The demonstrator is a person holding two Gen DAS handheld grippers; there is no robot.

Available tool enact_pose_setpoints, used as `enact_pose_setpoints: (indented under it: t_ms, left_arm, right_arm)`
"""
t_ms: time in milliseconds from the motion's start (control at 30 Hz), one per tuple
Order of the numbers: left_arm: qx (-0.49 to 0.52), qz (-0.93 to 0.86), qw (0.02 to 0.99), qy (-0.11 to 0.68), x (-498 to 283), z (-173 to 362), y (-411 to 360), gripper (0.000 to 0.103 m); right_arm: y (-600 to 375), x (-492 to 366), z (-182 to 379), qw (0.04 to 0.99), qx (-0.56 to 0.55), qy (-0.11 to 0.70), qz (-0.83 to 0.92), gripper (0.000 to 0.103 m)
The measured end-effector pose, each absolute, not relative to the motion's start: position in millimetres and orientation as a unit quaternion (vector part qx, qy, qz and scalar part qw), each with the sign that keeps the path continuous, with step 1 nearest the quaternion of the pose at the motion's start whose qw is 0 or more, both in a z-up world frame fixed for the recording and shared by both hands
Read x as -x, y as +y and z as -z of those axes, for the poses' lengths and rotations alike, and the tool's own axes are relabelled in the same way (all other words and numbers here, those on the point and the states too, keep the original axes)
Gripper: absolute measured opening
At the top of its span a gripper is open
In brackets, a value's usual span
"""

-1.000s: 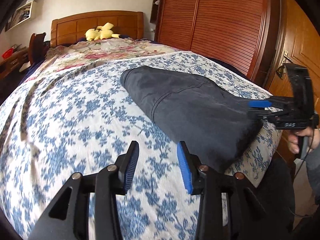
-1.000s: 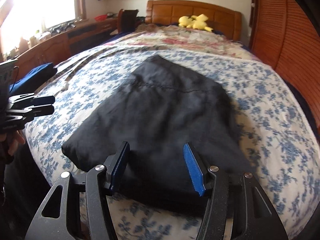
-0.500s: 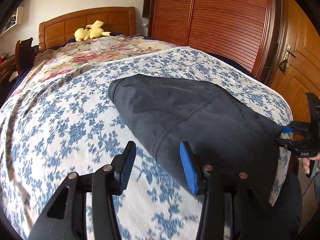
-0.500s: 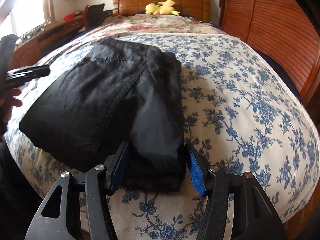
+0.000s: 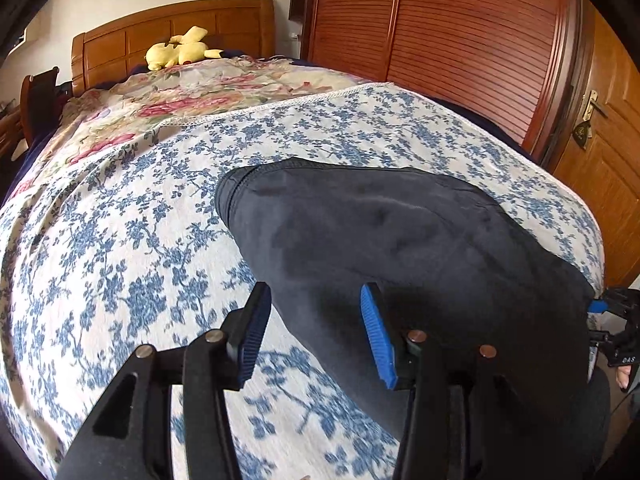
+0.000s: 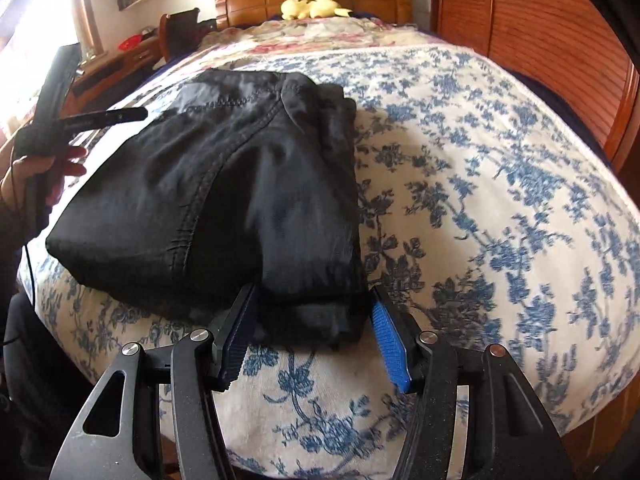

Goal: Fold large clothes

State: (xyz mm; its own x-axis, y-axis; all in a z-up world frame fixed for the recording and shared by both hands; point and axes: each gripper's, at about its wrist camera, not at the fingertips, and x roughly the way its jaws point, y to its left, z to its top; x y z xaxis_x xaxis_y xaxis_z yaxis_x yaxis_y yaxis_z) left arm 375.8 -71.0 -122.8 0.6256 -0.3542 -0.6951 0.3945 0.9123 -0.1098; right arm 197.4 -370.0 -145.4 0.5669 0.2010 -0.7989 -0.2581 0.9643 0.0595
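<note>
So there's one dark garment (image 6: 224, 196) on the bed, already folded down into a thick, layered bundle, sitting on the blue-flowered bedspread (image 6: 500, 184) near the foot edge. Just the one piece of clothing, nothing else to fold that I can see.

Two grippers in play. The right gripper (image 6: 312, 334) is down at the near end of the bundle with its two fingers spread wide, one on each side of the folded corner, the cloth sitting between them but not pinched. The left gripper (image 5: 316, 330) is also spread wide; its blue-padded finger (image 5: 378, 336) is over the garment's edge and the other one is over bare bedspread. It's not gripping anything either.

Other stuff: one yellow plush toy (image 5: 180, 48) up by the wooden headboard (image 5: 172, 32), one pink-flowered quilt (image 5: 192, 92) across the head half of the bed, and a slatted wooden wardrobe (image 5: 460, 36) along the side.
</note>
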Motion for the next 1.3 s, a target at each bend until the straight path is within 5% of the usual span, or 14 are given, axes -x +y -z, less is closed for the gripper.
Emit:
enact_pose_setpoints:
  t_ms: [867,1000,1100,1300]
  left_arm:
    - [0.016,0.175,0.891,0.419,-473,161,-72,0.051]
    - [0.010,0.173,0.889,0.423,-474,164,-76,0.051]
    - [0.020,0.183,0.883,0.431,-476,165,-76,0.041]
    - [0.018,0.185,0.882,0.433,-472,157,-77,0.011]
  right_arm:
    - [-373,-214,156,0.879,-0.031,0.448,-0.159,0.060]
    - [-368,-215,155,0.878,-0.029,0.446,-0.173,0.049]
    - [-365,-211,151,0.878,-0.031,0.437,-0.191,0.023]
    - [-362,-205,140,0.893,-0.033,0.402,-0.199,0.014]
